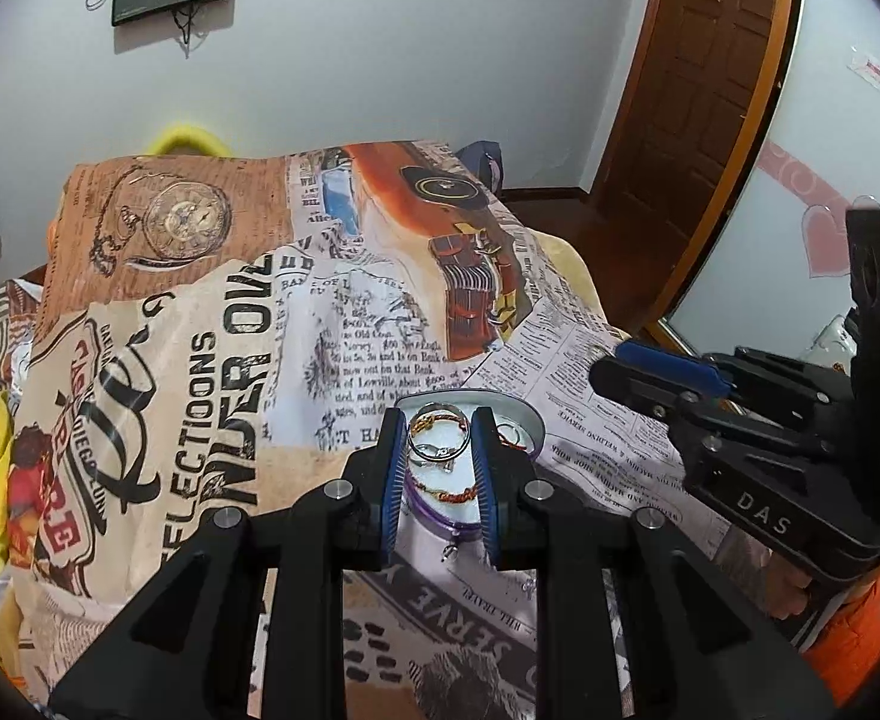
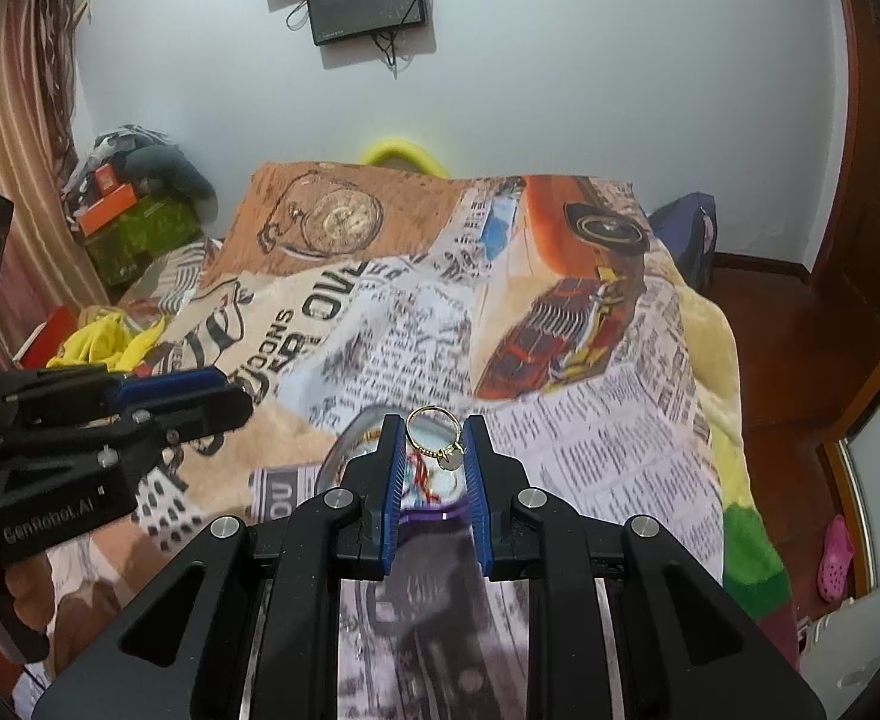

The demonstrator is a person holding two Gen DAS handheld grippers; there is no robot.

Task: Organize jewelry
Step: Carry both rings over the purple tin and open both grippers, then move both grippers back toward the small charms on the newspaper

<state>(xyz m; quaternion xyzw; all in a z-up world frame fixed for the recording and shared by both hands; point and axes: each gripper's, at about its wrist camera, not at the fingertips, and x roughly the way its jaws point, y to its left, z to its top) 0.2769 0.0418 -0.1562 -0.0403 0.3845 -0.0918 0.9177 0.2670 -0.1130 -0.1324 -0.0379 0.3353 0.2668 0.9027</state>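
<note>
- The shallow round metal tin (image 1: 523, 420) holding jewelry sits on the newspaper-print fleece blanket (image 1: 212, 396), near the blanket's right edge, with broad bare cloth to its left and far side.
- Only the right wrist view shows the thin gold ring with a round charm (image 2: 438, 435): the right gripper (image 2: 435, 450) pinches it between ribbed blue pads, above the tin.
- The left gripper (image 1: 440, 462) hangs over the tin, jaws apart, framing a silver ring (image 1: 440, 435) and an orange beaded bracelet (image 1: 448, 492).

The right claw (image 1: 763, 468) reads "DAS", the left claw (image 2: 50, 516) "GenRobot.AI", the blanket (image 1: 200, 396) "SERVE".
</note>
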